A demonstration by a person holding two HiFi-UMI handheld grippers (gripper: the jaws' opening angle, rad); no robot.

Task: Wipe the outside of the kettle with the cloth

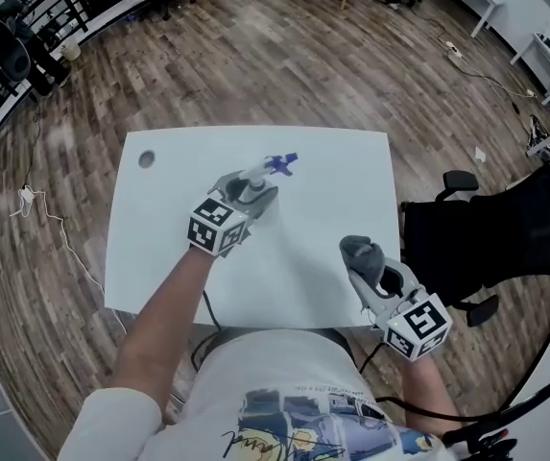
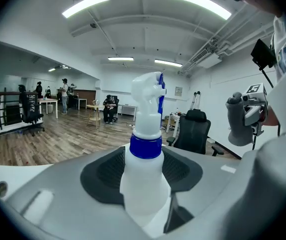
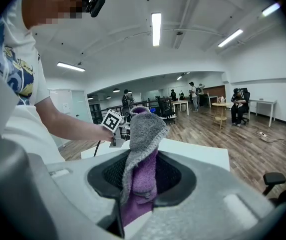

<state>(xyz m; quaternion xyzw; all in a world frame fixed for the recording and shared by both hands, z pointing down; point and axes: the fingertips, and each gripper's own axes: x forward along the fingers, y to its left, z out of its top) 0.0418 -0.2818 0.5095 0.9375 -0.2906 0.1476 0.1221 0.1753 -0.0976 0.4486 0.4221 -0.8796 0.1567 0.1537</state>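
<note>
A white spray bottle with a blue collar and trigger stands upright between the jaws of my left gripper, whose pads sit against its body. In the head view the left gripper is over the middle of the white table, with the spray bottle at its tip. My right gripper is near the table's front right edge, shut on a grey and purple cloth. That cloth sticks up from the right gripper's jaws. No kettle is in view.
A round cable hole sits in the table's far left corner. A black office chair stands just right of the table. Wooden floor surrounds it, with a cable on the left. More desks and people are far off.
</note>
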